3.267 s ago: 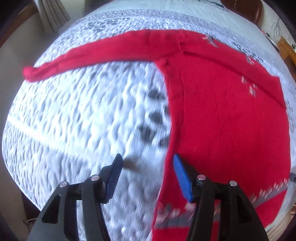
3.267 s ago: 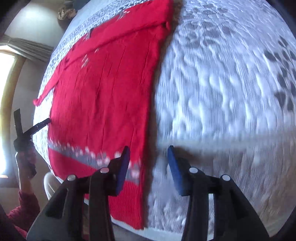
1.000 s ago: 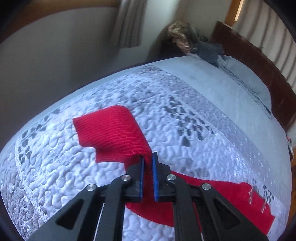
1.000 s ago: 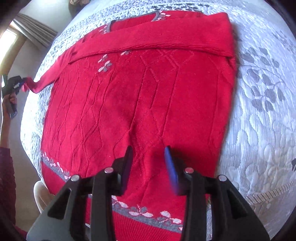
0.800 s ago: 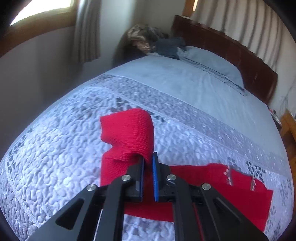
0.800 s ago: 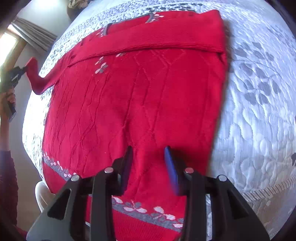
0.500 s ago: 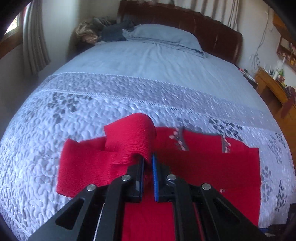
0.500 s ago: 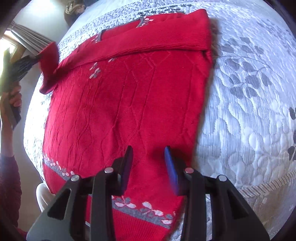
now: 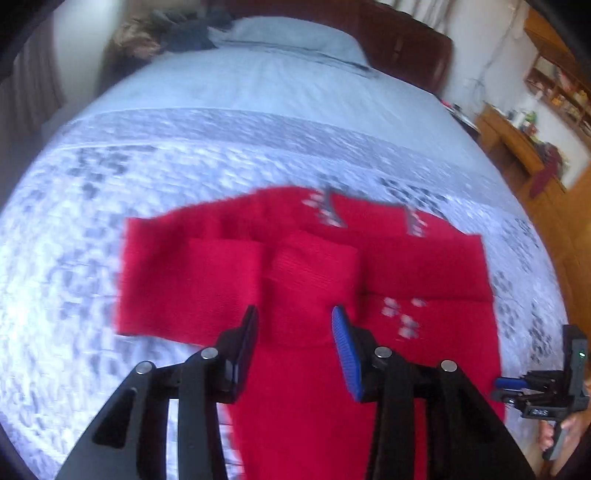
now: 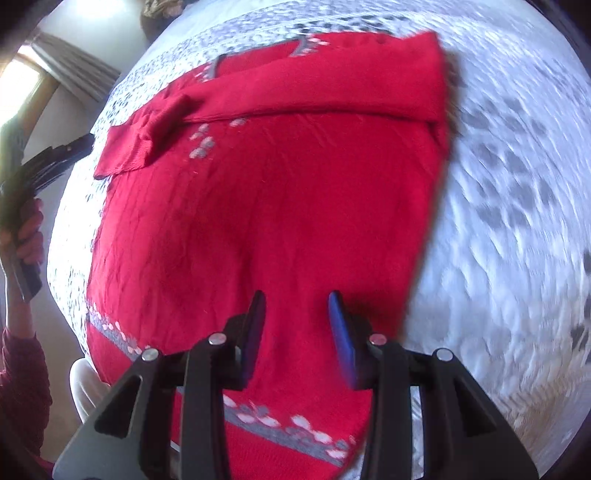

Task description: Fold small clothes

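Observation:
A red knitted sweater (image 10: 277,203) lies flat on the quilted bedspread (image 9: 74,258), with both sleeves folded in across the chest. In the left wrist view the left sleeve's cuff (image 9: 310,266) rests on the sweater body just ahead of my left gripper (image 9: 295,321). Its jaws are opening, and the pads stand apart and press on nothing. My right gripper (image 10: 297,306) hovers open over the lower part of the sweater, near its right edge, above the grey patterned hem band (image 10: 288,432). The left gripper (image 10: 55,158) also shows at the left edge of the right wrist view.
The bed runs back to a pillow (image 9: 295,37) and a dark wooden headboard (image 9: 406,40). A heap of clothes (image 9: 166,29) lies at the far left corner. A wooden desk (image 9: 517,147) stands to the right. The person's hand (image 10: 26,236) holds the left gripper.
My left gripper carried the sleeve cuff from the bed's left side over onto the sweater's chest, then its jaws parted and let the cuff go. The right gripper stayed over the lower body.

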